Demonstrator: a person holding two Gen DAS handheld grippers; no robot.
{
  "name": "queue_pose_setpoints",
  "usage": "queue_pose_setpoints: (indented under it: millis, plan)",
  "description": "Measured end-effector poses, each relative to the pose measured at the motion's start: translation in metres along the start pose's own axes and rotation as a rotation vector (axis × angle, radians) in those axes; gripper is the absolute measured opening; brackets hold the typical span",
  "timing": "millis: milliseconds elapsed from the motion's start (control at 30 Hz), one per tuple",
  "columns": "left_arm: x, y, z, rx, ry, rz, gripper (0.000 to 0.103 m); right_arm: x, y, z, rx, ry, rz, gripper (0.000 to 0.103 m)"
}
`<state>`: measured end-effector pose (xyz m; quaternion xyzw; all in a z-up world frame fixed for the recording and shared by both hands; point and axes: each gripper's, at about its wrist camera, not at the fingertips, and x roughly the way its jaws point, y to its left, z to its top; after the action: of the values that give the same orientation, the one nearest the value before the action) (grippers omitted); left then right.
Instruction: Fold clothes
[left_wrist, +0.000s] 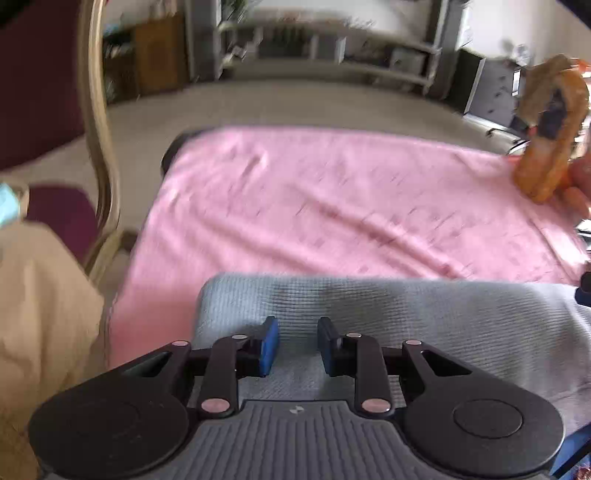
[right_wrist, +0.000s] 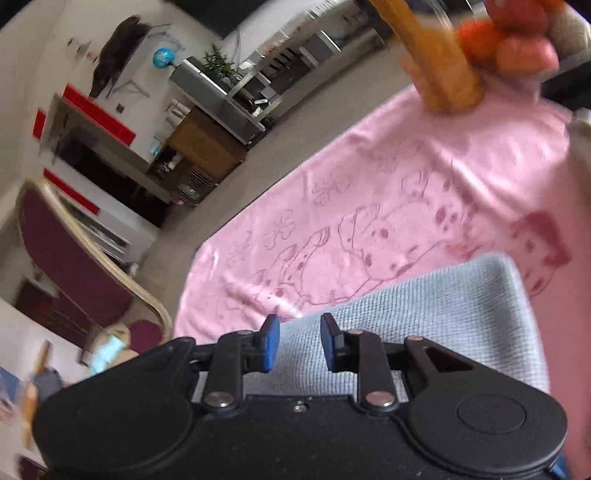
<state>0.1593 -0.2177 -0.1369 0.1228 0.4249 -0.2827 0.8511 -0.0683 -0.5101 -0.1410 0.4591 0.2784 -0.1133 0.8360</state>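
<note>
A folded light blue-grey knit garment (left_wrist: 406, 317) lies on a pink printed cloth (left_wrist: 332, 199) that covers the table. My left gripper (left_wrist: 297, 347) is open and empty, its blue pads just above the garment's near part. In the right wrist view the same garment (right_wrist: 424, 321) lies under my right gripper (right_wrist: 297, 341), which is open and empty over its left edge. The pink cloth (right_wrist: 369, 206) spreads beyond it. An orange gripper handle (left_wrist: 546, 140) held by a hand shows at the far right in the left wrist view.
A maroon chair with a gold frame (left_wrist: 99, 147) stands left of the table, also in the right wrist view (right_wrist: 74, 254). Beige fabric (left_wrist: 40, 314) hangs at the near left. Shelves and cabinets (right_wrist: 207, 147) line the far wall across grey floor.
</note>
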Motion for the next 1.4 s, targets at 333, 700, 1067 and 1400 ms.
queue_pose_setpoints:
  millis: [333, 700, 1067, 1400]
  plan:
    - [-0.043, 0.016, -0.004, -0.02, 0.014, 0.118, 0.017, -0.04, -0.039, 0.002, 0.205, -0.09, -0.234, 0.015]
    - [-0.075, 0.067, -0.03, -0.164, 0.135, -0.004, 0.044, -0.135, -0.016, -0.027, 0.124, -0.143, -0.102, 0.062]
    - [-0.042, 0.067, -0.037, -0.19, 0.21, -0.07, 0.044, -0.122, -0.063, -0.033, 0.218, -0.13, -0.23, 0.059]
    - [-0.046, 0.064, -0.033, -0.194, 0.177, -0.135, 0.044, -0.079, -0.059, -0.029, 0.139, 0.052, -0.266, 0.058]
